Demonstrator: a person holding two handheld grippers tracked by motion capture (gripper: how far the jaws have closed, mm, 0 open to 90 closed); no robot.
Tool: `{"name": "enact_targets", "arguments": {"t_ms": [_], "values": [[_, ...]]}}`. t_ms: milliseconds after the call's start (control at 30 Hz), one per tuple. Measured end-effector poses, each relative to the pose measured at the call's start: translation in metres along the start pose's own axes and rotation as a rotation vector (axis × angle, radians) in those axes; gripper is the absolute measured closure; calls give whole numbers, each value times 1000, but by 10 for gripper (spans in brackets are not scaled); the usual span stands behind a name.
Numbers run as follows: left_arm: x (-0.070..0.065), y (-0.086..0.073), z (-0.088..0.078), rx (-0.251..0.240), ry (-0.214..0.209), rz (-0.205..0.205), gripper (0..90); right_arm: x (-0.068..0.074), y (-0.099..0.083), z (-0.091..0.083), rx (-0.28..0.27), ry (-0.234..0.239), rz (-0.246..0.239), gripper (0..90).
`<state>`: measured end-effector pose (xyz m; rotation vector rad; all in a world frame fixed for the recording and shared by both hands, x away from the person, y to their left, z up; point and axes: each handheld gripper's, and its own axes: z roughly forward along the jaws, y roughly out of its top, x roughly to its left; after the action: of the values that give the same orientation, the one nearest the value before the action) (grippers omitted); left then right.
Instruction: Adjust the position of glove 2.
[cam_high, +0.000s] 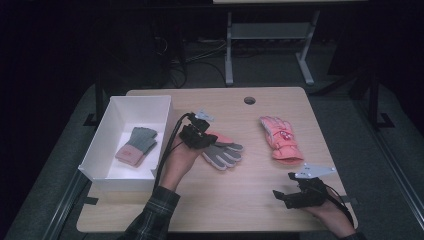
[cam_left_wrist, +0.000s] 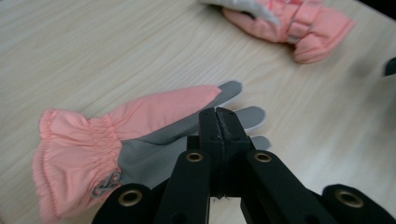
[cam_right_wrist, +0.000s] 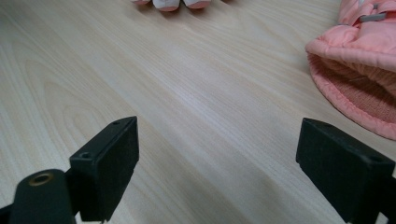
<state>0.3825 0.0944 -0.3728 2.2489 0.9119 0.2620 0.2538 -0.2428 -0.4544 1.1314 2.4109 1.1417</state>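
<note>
The left gripper (cam_left_wrist: 219, 122) hangs over the palm of the pink-and-grey glove (cam_left_wrist: 140, 140) with its jaws pressed tight together, and whether a pinch of the grey palm fabric is caught between the tips I cannot tell. That glove lies flat near the middle of the wooden table (cam_high: 235, 200), cuff toward the white box (cam_high: 112, 112) where a grey knit glove (cam_high: 137, 145) rests. Off at the near right corner the right gripper (cam_high: 280, 196) sits with its jaws spread wide and empty, the second pink glove (cam_high: 280, 137) just beyond it.

A wooden table (cam_high: 250, 195) carries two pink gloves (cam_high: 223, 150) (cam_high: 281, 139) and a white box (cam_high: 131, 106).
</note>
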Motion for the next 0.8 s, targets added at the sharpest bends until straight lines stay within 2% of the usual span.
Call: {"name": "enact_targets", "arguments": {"t_ms": [167,300,433,600,667,800], "values": [[8,-5,19,12,40,9,897,1,0,0,-2,1,-1,130],[17,-10,30,18,58,-15,897,0,0,1,4,5,1,130],[24,-13,40,34,82,-22,897,0,-1,0,4,5,3,130],[30,-18,52,76,66,-34,898,0,-1,-1,0,2,1,130],[31,-21,55,75,47,-52,897,0,-1,0,2,3,2,130],[32,-24,55,76,19,-59,898,-1,-1,0,2,3,1,130]]}}
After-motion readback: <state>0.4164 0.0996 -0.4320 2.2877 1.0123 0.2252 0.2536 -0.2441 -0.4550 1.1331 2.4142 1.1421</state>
